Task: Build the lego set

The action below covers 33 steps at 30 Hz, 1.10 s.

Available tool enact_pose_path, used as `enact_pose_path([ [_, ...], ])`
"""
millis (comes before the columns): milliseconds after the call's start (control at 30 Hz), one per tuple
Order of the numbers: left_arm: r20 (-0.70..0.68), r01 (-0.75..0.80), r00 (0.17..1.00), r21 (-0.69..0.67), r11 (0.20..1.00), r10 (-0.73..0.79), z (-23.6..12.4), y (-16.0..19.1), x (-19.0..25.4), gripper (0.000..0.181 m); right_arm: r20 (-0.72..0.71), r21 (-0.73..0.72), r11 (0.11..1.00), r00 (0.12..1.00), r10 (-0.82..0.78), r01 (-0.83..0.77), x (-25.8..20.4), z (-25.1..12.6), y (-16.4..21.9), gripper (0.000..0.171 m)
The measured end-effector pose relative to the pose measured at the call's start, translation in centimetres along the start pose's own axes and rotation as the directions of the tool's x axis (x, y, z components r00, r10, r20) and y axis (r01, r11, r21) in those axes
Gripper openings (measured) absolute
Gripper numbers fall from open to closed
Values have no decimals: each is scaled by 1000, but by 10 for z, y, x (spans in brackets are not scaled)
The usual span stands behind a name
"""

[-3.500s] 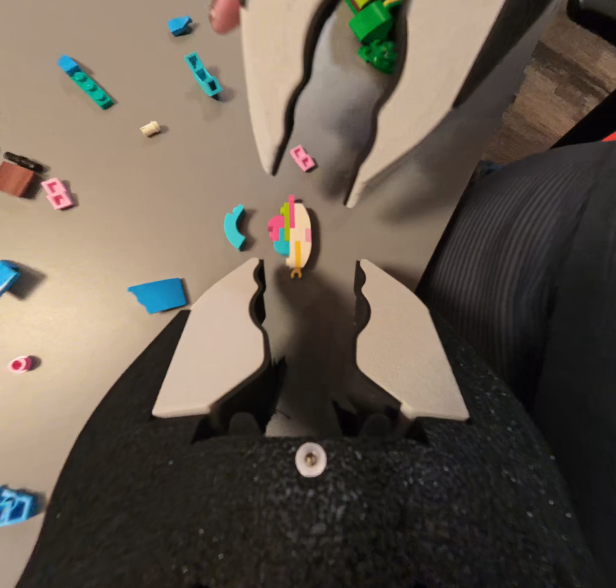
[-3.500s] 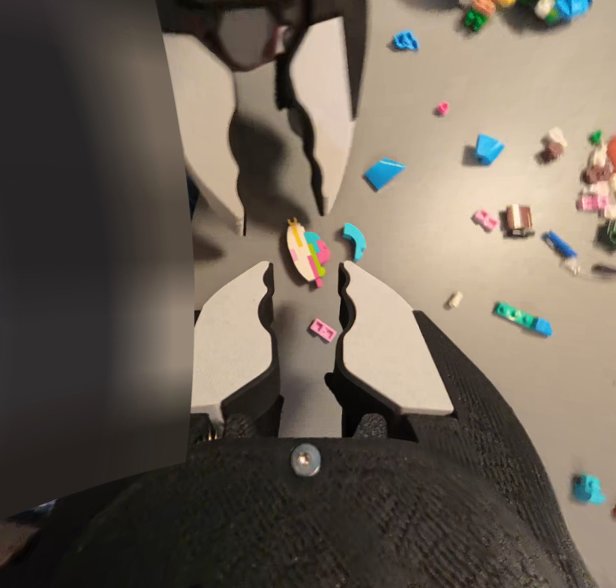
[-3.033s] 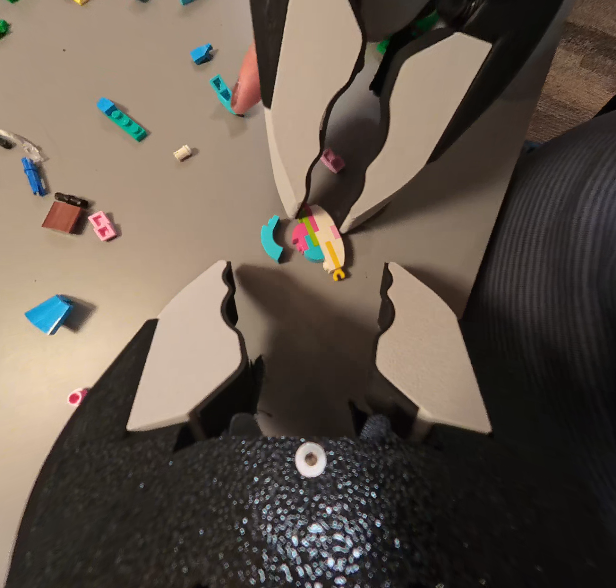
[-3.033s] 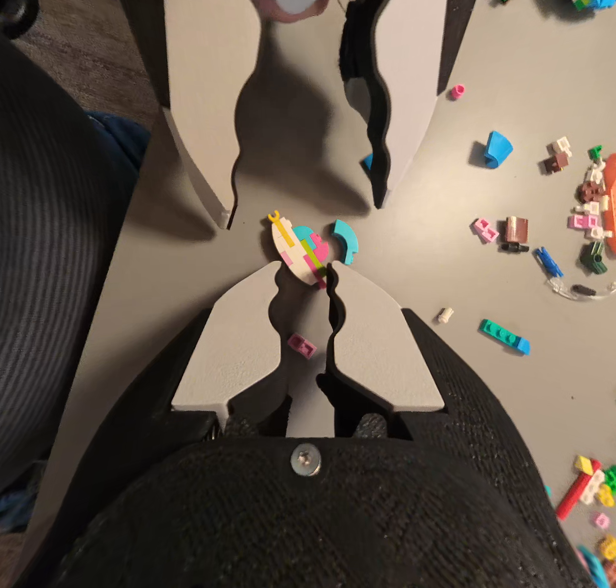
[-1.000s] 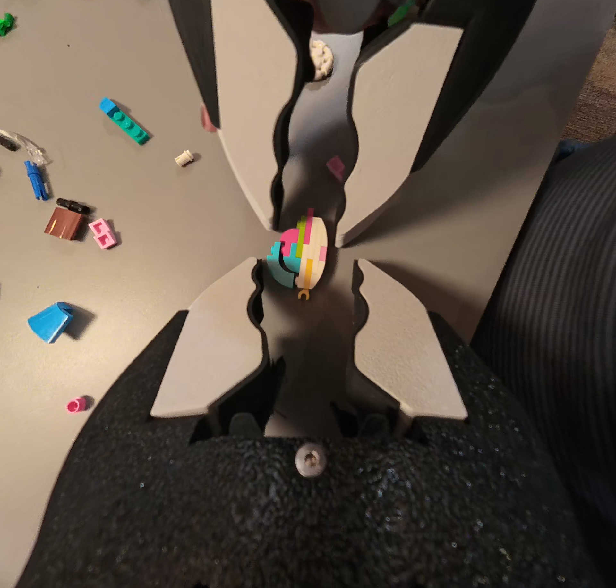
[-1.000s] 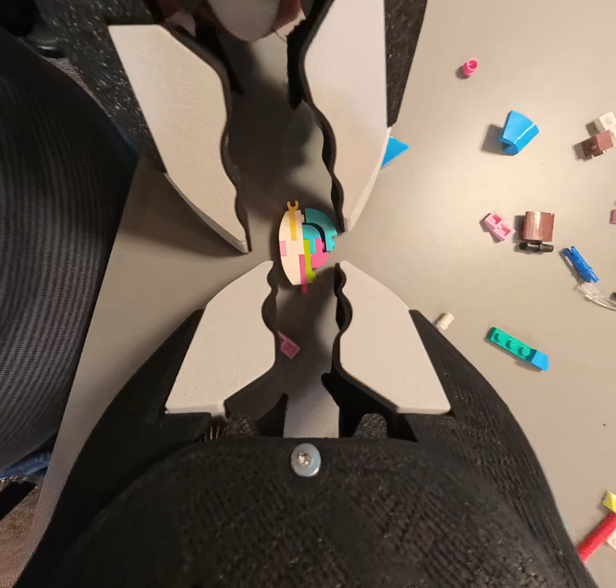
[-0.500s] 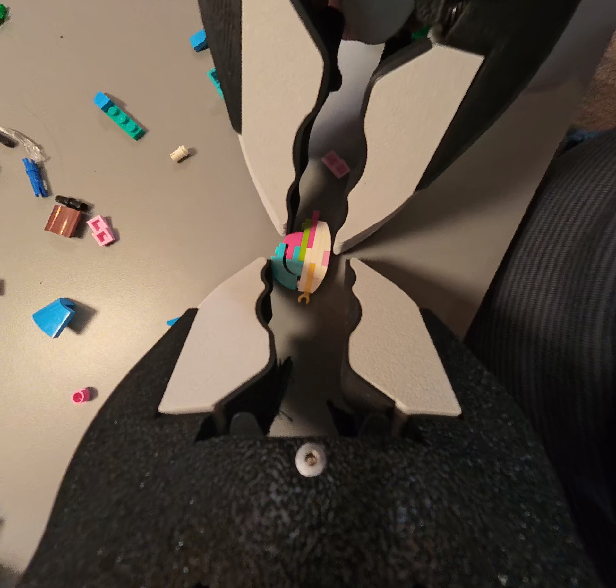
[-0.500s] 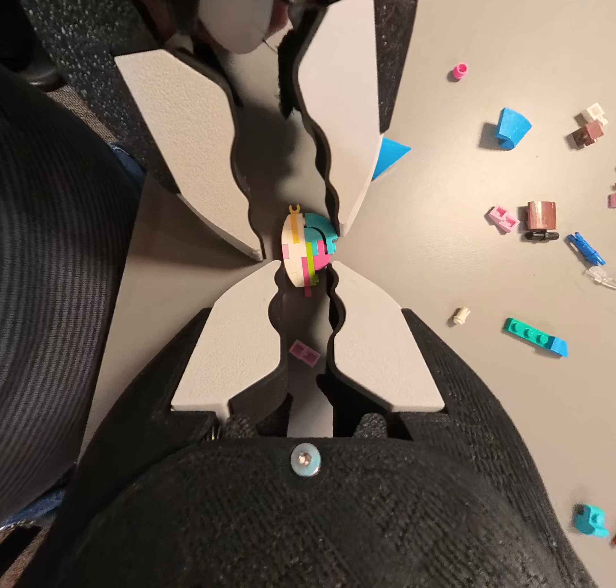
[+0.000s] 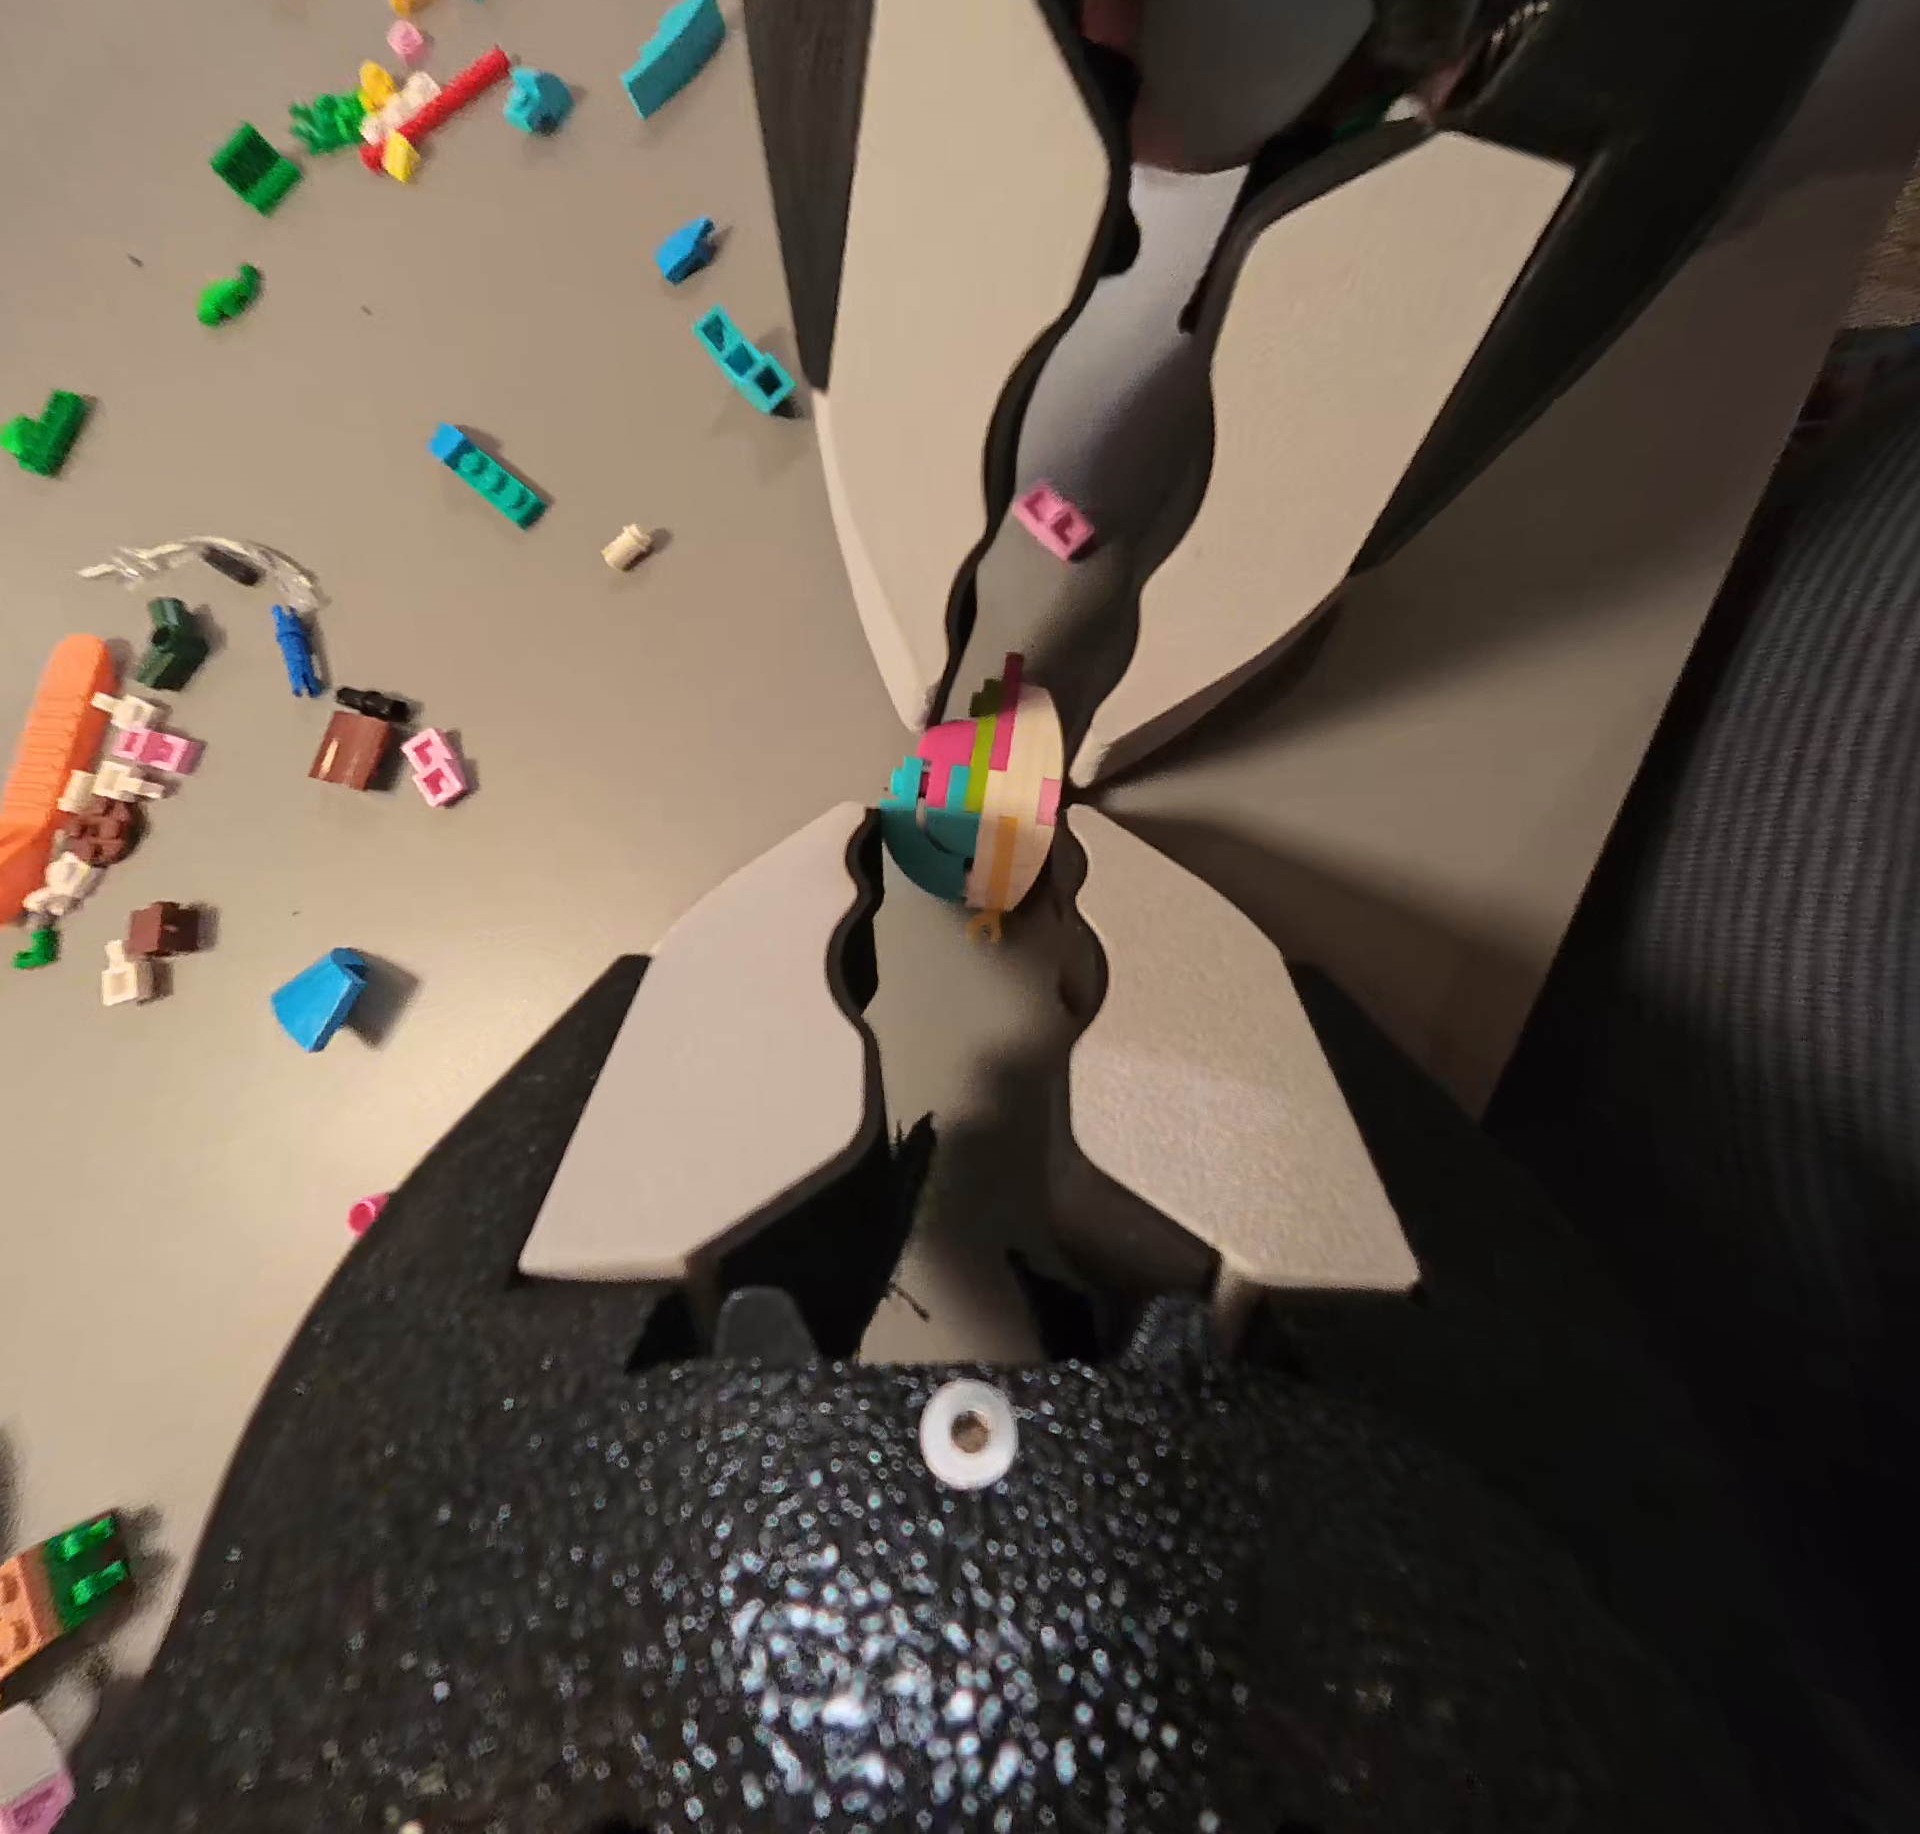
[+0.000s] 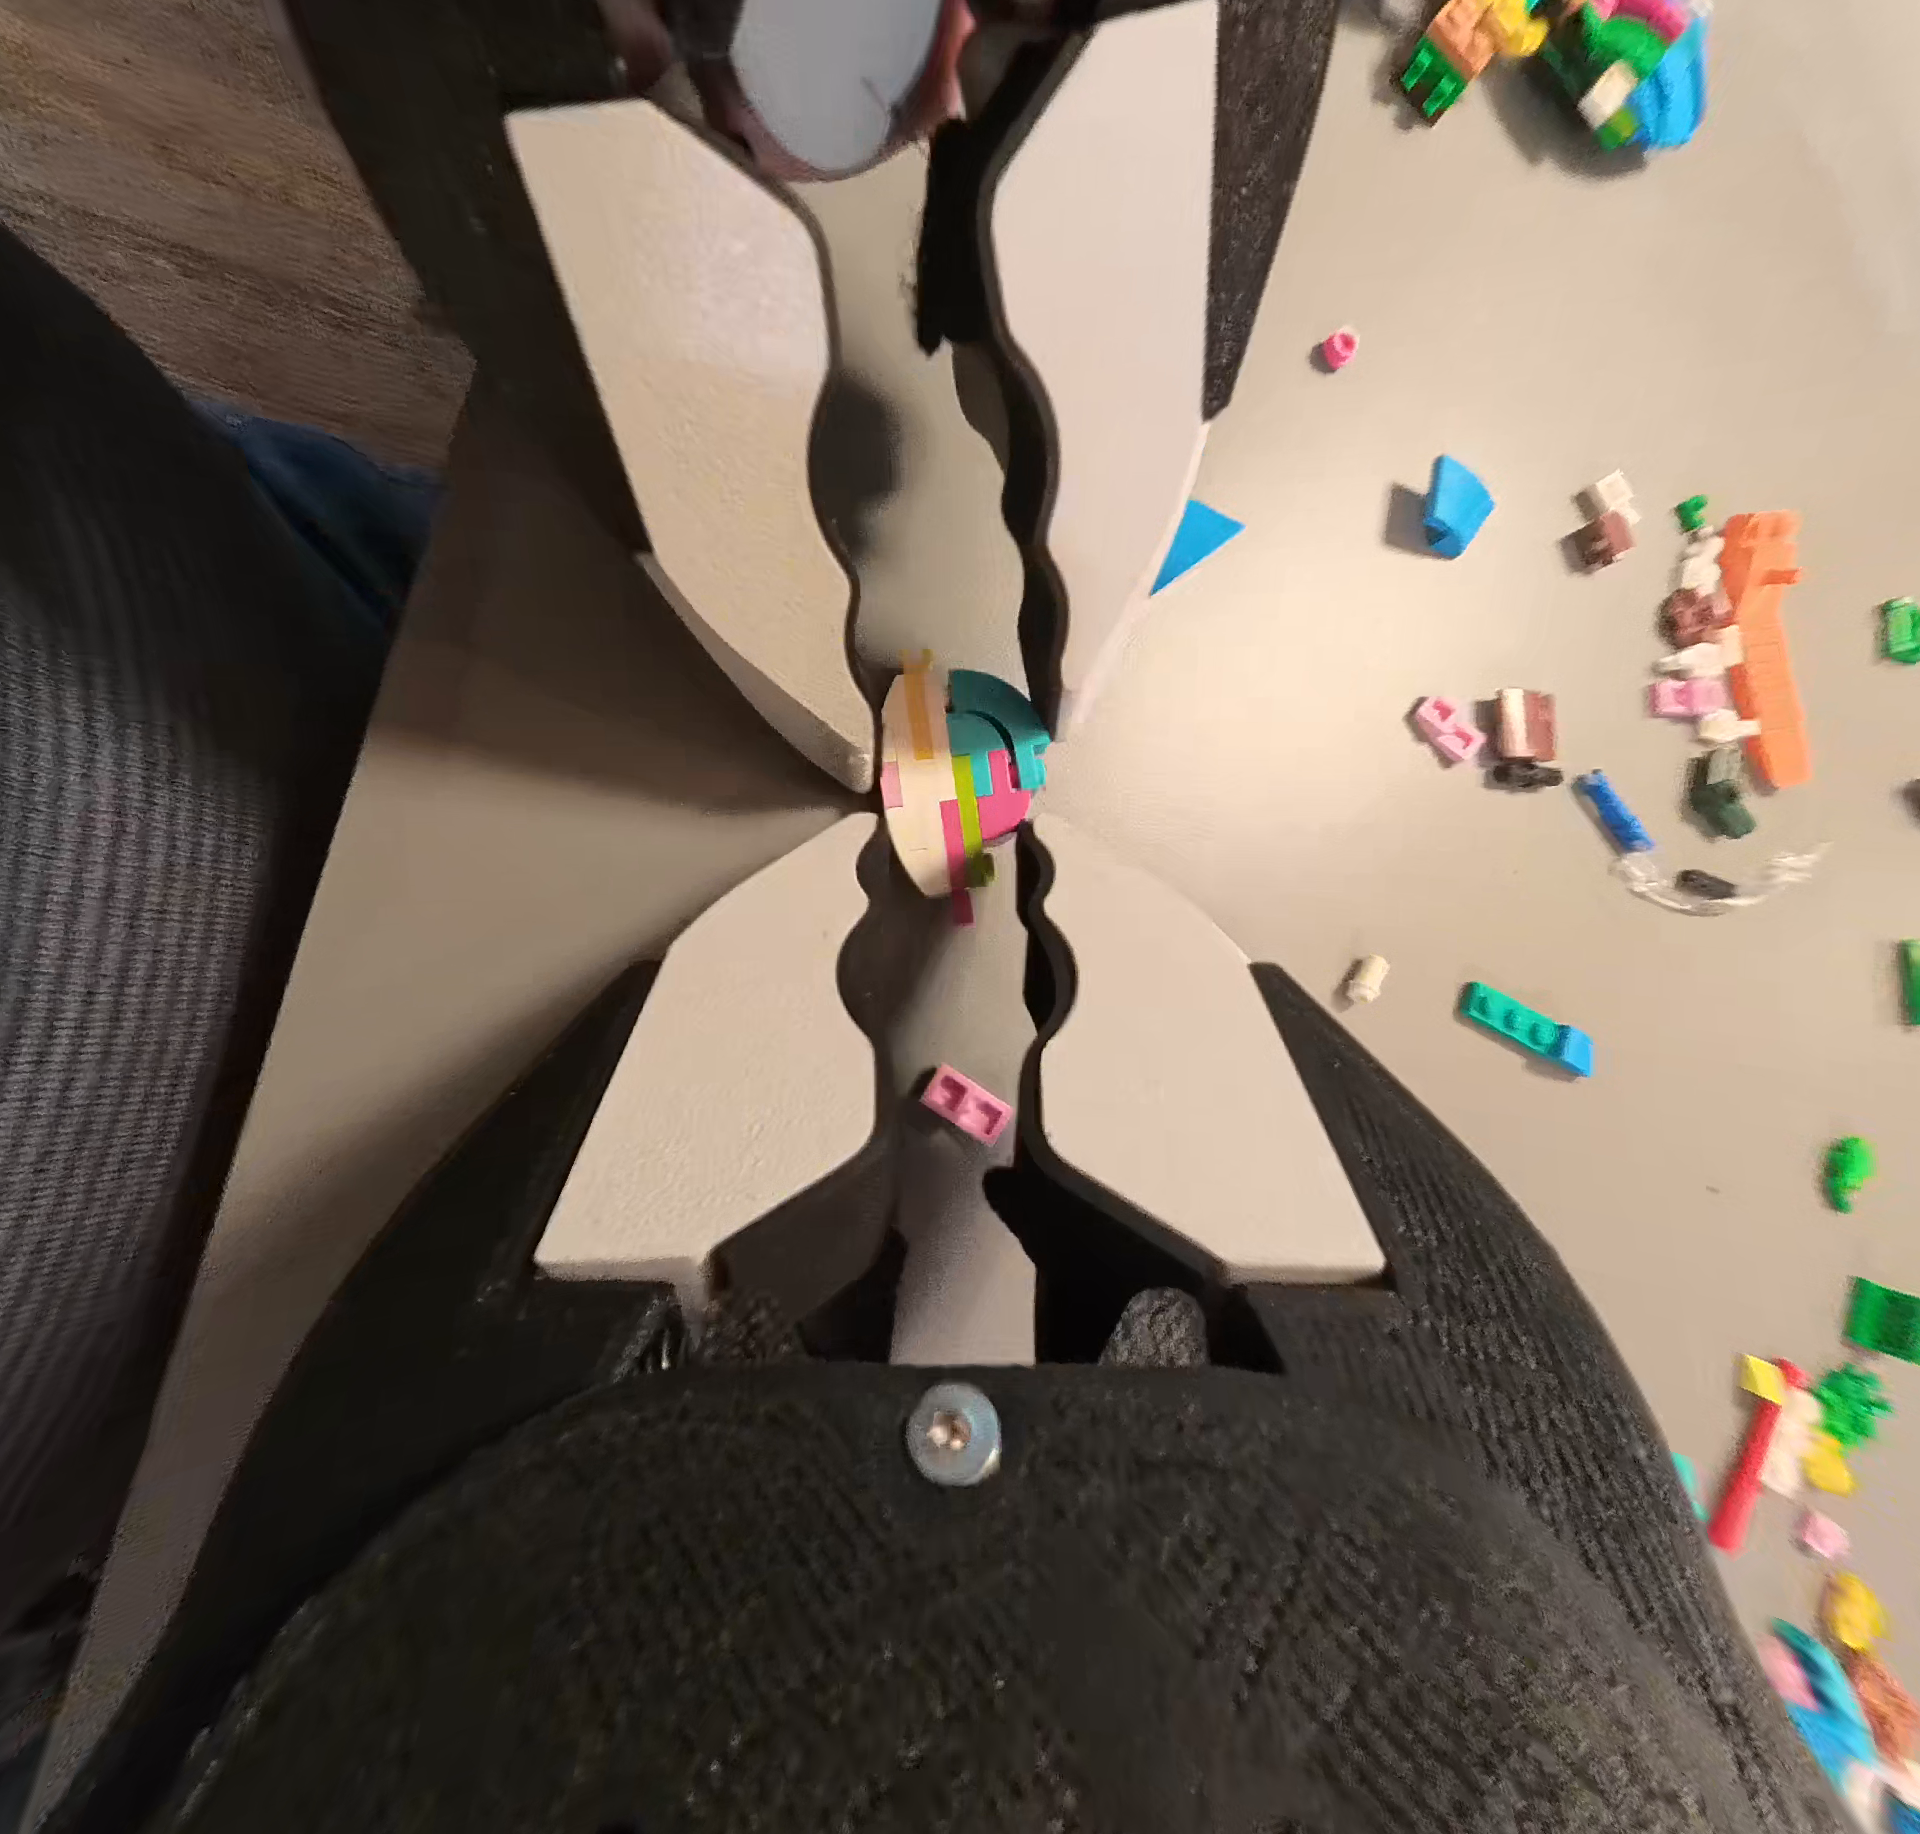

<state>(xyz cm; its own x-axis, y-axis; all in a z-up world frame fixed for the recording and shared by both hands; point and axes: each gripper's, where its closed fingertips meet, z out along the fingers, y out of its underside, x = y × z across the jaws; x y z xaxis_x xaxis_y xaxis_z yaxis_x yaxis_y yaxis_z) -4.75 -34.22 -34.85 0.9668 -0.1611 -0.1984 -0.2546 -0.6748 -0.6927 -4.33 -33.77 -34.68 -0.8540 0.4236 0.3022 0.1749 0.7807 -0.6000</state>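
A small oval lego assembly, white with pink, lime, yellow and teal parts, is held on edge between both grippers, tip to tip. My left gripper is shut on its near end. My right gripper comes in from the far side and is shut on its far end. In the right wrist view the assembly sits between my right gripper and the left gripper opposite. A loose pink plate lies on the grey table under the right gripper's fingers; it also shows in the right wrist view.
Loose bricks lie to one side: a teal-and-blue plate, a blue slope, a brown brick, an orange piece, a mixed pile. The table edge and a person's dark striped clothing are close on the other side.
Both grippers have closed further onto the assembly, which now carries the teal curved piece. The views show more of the table than half a second ago.
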Motion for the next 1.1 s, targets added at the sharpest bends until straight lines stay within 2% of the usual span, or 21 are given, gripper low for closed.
enact_pose_path([
  [133, 110, -91, 991, 77, 993, 82, -3, -2, 0, 31, -165, -3, 987, 974, -157, 159, 0, -3, -3, 21],
  [267, 202, -214, 960, 74, 974, 195, -7, -5, 1, 31, -282, -22, 961, 920, -272, 277, -1, -6, -4, 21],
  [767, 306, -325, 901, 7, 946, 308, -5, -7, -4, 30, -334, -36, 963, 905, -263, 267, 4, -9, -5, 20],
  [1100, 320, -352, 888, 9, 936, 331, -7, -11, -15, 29, -357, -45, 954, 888, -291, 295, 14, -12, -9, 20],
])
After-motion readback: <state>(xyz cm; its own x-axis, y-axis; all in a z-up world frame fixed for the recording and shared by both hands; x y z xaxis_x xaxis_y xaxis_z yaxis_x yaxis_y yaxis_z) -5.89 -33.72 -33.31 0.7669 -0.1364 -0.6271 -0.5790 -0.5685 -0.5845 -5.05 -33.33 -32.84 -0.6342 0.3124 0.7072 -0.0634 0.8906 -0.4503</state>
